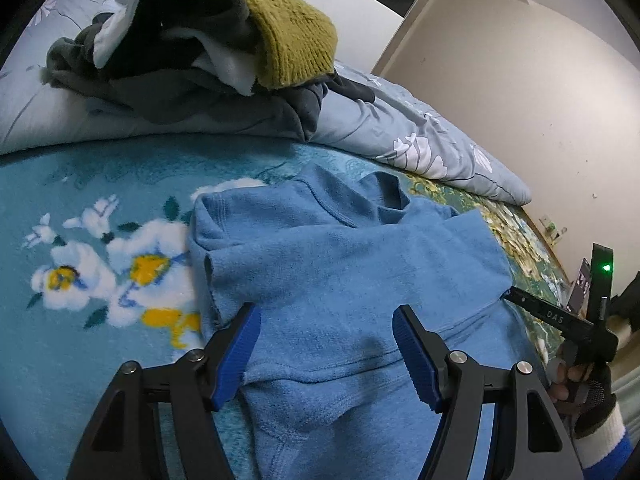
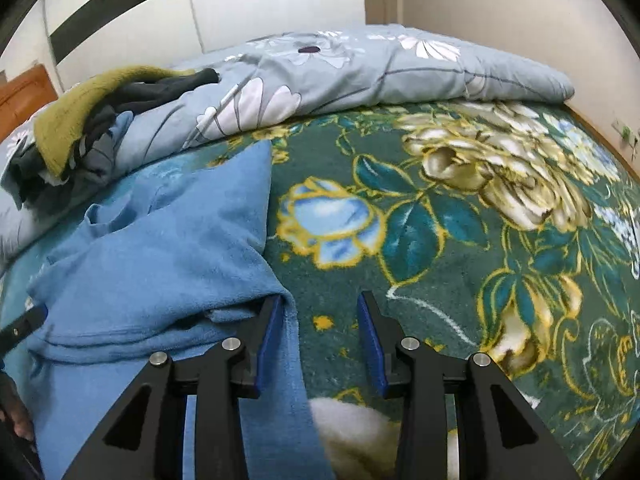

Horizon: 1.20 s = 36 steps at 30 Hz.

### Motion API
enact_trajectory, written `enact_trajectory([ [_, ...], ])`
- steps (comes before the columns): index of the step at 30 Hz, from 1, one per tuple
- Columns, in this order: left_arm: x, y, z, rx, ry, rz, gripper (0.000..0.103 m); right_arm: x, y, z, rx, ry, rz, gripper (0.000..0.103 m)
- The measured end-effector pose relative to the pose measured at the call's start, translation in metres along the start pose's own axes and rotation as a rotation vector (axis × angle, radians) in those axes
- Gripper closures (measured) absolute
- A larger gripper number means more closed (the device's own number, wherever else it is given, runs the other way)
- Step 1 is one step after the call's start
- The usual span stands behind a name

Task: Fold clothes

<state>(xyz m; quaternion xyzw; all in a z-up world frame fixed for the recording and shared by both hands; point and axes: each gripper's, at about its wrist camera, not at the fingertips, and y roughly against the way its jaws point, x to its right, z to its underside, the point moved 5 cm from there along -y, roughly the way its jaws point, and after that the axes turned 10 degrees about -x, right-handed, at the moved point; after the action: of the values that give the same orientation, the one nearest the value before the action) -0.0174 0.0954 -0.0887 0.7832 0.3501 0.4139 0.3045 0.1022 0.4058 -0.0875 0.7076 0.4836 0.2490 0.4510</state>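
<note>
A light blue fleece garment [image 1: 340, 264] lies partly folded on a floral blanket [image 1: 100, 208], with a sleeve laid across its body. My left gripper [image 1: 326, 344] hovers open just over the garment's lower middle, and only fabric shows beneath the gap. At the garment's right edge my right gripper [image 2: 320, 340] is open. A strip of the blue garment [image 2: 160, 272] runs along its left pad [image 2: 272, 340], and green blanket shows in the rest of the gap. One black finger [image 1: 536, 308] of the right gripper shows in the left wrist view, held by a gloved hand [image 1: 592, 392].
A pile of clothes [image 1: 180, 52], olive knit on top of dark grey and white pieces, sits on a rolled grey floral duvet [image 2: 360, 68] along the far side. Beyond it are a white wall and wardrobe. The green flowered blanket [image 2: 480, 220] stretches to the right.
</note>
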Motion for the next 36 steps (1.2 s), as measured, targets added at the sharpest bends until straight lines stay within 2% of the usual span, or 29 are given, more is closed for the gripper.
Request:
enact_trajectory([
  [5,-0.013,0.013,-0.003,0.010,0.037,-0.018,0.031,0.018,0.014,0.004,0.008,-0.069,0.051,0.064],
  [8,-0.026,0.026,-0.006,0.033,0.083,-0.034,0.031,0.033,0.030,0.017,-0.003,-0.089,0.032,0.064],
  [11,-0.039,0.037,-0.008,0.052,0.135,-0.034,0.031,0.044,0.047,0.040,-0.024,-0.091,-0.034,0.063],
  [14,-0.041,0.041,-0.001,0.031,0.193,0.058,0.031,0.049,0.055,0.066,-0.077,-0.093,-0.176,0.063],
  [16,-0.036,0.041,0.010,0.003,0.204,0.100,0.031,0.052,0.061,0.086,-0.107,-0.087,-0.256,0.063],
  [20,-0.019,0.038,0.044,-0.067,0.209,0.188,0.031,0.064,0.068,0.120,-0.140,-0.100,-0.349,0.063],
  [22,-0.011,0.038,0.063,-0.096,0.214,0.222,0.031,0.070,0.072,0.131,-0.136,-0.112,-0.394,0.063],
  [26,0.002,0.055,0.100,-0.106,0.178,0.221,0.030,0.069,0.078,0.143,-0.144,-0.116,-0.494,0.063],
  [30,0.011,0.071,0.139,-0.139,0.203,0.317,0.030,0.061,0.081,0.155,-0.166,-0.085,-0.572,0.063],
  [36,0.024,0.097,0.182,-0.166,0.182,0.318,0.027,0.061,0.087,0.176,-0.183,-0.083,-0.671,0.063],
])
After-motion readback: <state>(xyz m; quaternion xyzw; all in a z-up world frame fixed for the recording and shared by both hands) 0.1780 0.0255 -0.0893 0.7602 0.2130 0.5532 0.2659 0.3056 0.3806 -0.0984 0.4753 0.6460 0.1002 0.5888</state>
